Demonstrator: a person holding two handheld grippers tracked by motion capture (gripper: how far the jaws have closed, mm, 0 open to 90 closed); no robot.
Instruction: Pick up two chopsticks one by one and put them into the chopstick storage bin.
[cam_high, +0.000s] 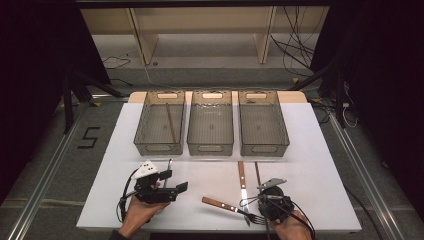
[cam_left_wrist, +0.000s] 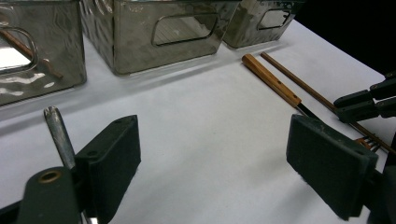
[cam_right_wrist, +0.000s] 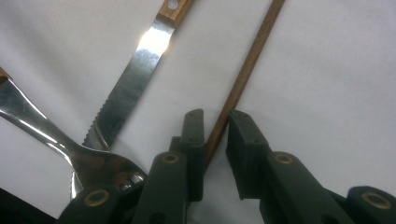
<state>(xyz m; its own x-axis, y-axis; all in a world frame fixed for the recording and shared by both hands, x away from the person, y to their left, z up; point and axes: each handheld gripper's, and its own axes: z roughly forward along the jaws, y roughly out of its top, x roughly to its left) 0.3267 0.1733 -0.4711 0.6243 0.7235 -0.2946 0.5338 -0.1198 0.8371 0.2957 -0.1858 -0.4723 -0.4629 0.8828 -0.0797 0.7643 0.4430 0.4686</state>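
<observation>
High view: right gripper (cam_high: 263, 192) sits at lower right over a chopstick (cam_high: 257, 173) lying beside a knife (cam_high: 242, 181) and fork (cam_high: 231, 206) on the tabletop (cam_high: 310, 165); left gripper (cam_high: 170, 182) rests lower left. Left gripper view: jaws wide apart, holding nothing. Right gripper view: jaws nearly closed, straddling the chopstick (cam_right_wrist: 247, 70) at centre frame, grip not confirmed. Recommended: centre the stick between the pads, close squarely, lift clear of the knife blade (cam_right_wrist: 126, 88).

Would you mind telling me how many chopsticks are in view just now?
2. One chopstick lies inside the left bin. The other chopstick lies on the table beside the knife, between the right claw's jaws.
</observation>
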